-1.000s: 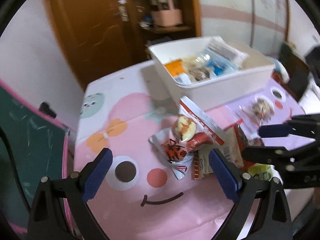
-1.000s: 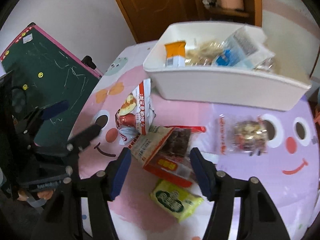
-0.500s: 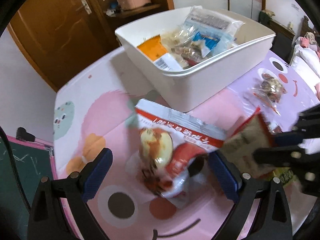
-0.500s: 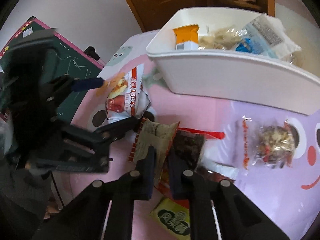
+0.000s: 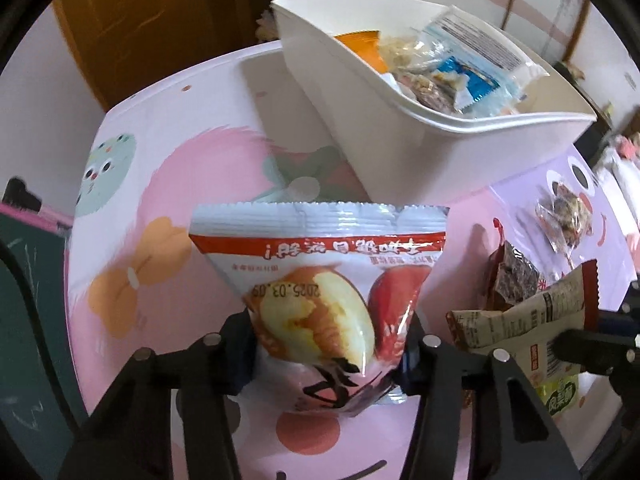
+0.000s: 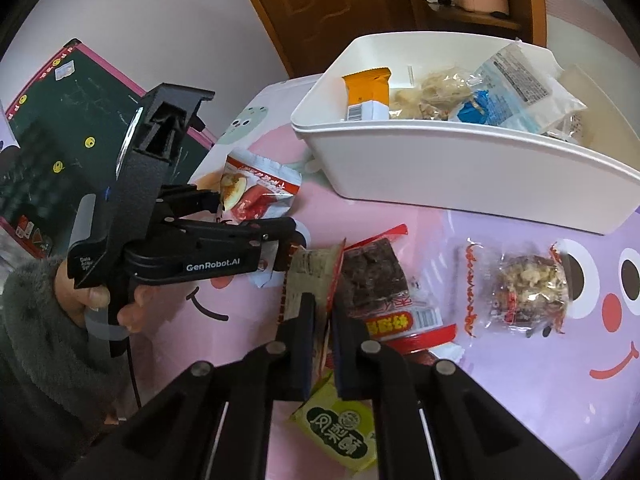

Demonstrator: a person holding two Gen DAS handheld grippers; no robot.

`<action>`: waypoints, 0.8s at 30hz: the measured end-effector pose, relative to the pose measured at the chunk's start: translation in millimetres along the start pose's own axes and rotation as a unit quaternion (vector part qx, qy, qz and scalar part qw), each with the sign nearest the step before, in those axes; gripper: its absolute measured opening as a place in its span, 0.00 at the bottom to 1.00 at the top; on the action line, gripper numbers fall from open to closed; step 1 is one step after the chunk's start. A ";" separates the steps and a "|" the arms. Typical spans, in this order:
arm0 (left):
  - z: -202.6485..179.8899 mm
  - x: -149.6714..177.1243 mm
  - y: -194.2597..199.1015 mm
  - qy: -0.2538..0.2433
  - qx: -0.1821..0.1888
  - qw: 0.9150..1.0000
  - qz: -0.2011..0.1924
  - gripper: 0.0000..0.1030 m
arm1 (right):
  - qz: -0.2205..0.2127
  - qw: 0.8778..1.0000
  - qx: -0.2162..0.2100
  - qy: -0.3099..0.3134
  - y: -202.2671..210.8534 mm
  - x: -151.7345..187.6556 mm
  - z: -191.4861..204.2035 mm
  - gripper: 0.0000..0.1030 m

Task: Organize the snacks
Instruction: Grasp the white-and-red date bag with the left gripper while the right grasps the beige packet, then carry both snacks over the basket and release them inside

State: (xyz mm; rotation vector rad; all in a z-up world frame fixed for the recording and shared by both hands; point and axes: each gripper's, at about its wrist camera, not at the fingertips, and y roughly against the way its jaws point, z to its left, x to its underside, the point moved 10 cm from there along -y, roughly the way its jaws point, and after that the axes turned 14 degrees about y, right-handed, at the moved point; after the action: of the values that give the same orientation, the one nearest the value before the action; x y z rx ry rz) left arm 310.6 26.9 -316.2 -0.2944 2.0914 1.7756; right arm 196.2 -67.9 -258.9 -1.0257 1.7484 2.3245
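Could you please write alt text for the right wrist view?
The right gripper pinches a beige and red snack packet above a pink cartoon tablecloth. Left, the left gripper holds a red-and-white packet; behind stands a white bin of snacks.

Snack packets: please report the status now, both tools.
Left tool shut on red-white packet. Right tool shut on brown packet. White bin ahead, nothing blocking.

left wrist view sits low, close over the mat [image 5: 168,184], facing the bin [image 5: 460,160]; right wrist view higher; both share bin [image 6: 460,168].
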 end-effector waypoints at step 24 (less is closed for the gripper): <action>-47.8 74.7 135.8 0.103 0.032 0.992 -0.065 0.47 | -0.086 0.995 0.045 0.032 92.0 -13.0 24.1 0.06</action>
State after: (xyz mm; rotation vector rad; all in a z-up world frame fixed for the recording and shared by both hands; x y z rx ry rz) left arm 182.0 10.8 -218.8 -0.6045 2.2086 1.6596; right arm 156.3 -75.3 -171.9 -1.1948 1.6954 2.1132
